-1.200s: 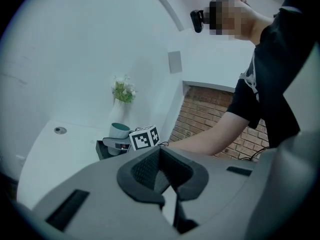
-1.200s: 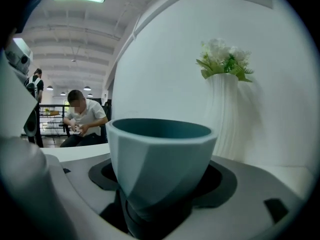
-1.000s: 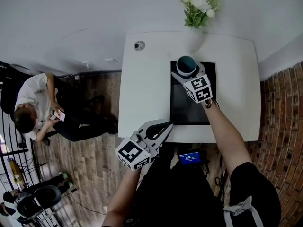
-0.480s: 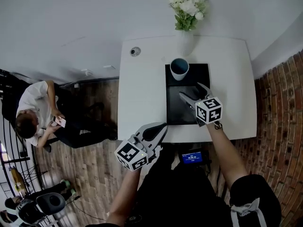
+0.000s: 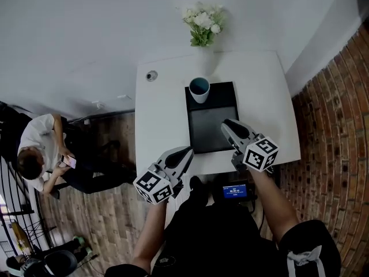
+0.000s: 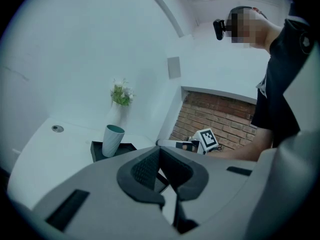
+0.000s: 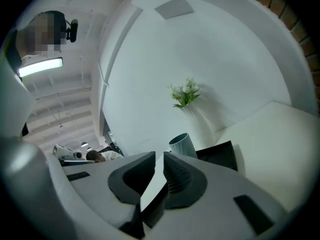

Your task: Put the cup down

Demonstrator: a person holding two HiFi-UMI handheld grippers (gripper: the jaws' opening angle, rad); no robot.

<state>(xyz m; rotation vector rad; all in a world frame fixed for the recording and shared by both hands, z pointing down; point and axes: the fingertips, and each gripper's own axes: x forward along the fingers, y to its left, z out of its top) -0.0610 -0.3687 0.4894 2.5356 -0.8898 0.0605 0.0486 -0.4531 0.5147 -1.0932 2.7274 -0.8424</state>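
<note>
Cup [image 5: 199,89] stood on the tray [image 5: 212,126]
Pale outside and teal inside, it sat upright and empty-looking at the black tray's far left corner.

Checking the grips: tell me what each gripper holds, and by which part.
Nothing is held. The left gripper is shut and empty; the right gripper has just been closing its jaws on nothing. The cup stands free on the tray.

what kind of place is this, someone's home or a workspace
Likely a shared indoor workspace or studio, not certain: a small white table against a plain white wall, a red brick wall beside it, wooden plank floor, and a seated person nearby.
</note>
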